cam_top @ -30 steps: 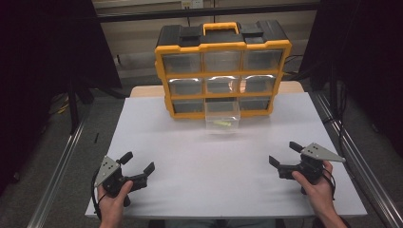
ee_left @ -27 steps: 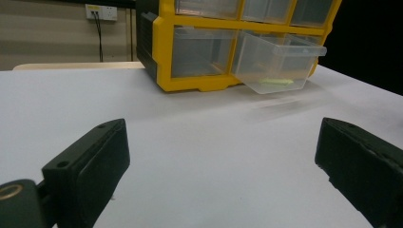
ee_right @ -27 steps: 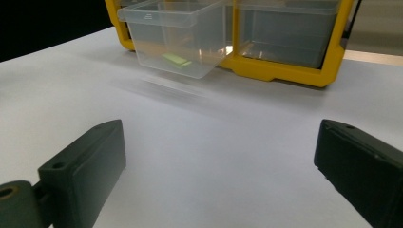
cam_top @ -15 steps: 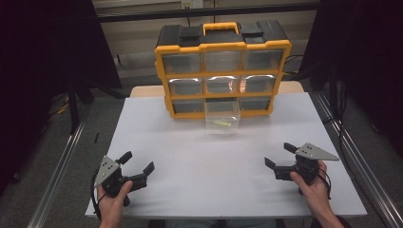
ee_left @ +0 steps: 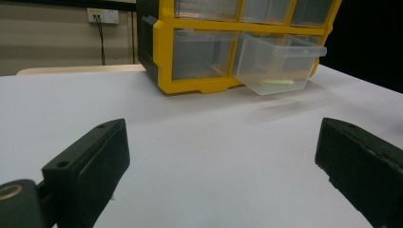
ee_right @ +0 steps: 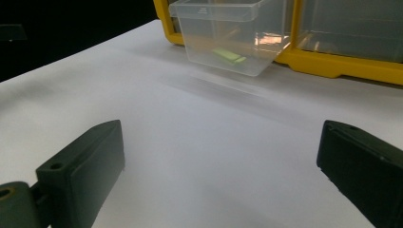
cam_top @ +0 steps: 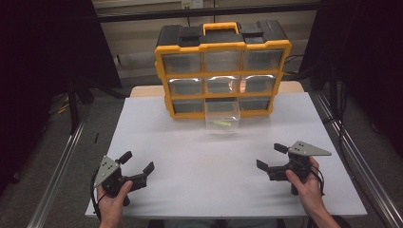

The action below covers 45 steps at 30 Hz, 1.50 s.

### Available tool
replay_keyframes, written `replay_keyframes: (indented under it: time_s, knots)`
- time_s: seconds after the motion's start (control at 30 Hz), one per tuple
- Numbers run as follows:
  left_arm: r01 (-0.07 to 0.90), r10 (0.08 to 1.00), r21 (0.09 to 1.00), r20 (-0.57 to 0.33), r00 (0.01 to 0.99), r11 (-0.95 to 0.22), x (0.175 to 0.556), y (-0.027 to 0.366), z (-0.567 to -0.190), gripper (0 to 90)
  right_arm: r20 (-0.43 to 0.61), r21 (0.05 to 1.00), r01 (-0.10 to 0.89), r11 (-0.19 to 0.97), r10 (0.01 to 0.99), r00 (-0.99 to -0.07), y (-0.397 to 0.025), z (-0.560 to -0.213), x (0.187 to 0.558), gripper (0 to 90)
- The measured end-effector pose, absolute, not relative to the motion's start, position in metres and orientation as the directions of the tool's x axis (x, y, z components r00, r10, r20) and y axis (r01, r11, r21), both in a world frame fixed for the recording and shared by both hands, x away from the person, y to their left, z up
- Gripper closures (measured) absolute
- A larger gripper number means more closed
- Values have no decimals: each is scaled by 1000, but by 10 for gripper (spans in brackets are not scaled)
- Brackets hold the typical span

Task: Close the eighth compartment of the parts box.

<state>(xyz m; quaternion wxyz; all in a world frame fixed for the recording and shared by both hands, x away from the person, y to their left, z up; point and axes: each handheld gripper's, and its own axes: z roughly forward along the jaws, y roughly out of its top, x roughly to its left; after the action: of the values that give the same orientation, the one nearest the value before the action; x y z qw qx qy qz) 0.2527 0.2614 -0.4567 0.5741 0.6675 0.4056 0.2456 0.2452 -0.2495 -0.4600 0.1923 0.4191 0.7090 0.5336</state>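
Two grippers spread wide, one drawer pulled out

Right gripper has drifted slightly left toward the table's middle; left gripper stays put, both holding nothing — the bottom-middle drawer of the far cabinet stands out with a green piece inside, well apart.

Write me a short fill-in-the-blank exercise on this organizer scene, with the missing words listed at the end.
1. The pulled-out drawer sits in the ____ row of the yellow organizer.
2. Inside that drawer lies a small ____ item.
3. The jaws of the left gripper and the right gripper stand ____.
4. The organizer's carry handle is coloured ____.

Missing words: bottom; green; open; yellow
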Motion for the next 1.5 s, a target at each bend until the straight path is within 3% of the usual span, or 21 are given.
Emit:
replay_keyframes:
  time_s: [0.17,0.83,1.5]
  knots:
    - [259,827,966,-133,546,-15,253,261,-457,43,148,930,360,81,812,-565,-244,-461,248,61]
    - [255,822,967,-142,551,-3,253,260,-457,43,158,933,335,129,689,-708,-195,-456,272,11]
    - [261,824,965,-128,552,-25,253,261,-457,43,153,939,305,160,600,-785,-157,-444,297,49]
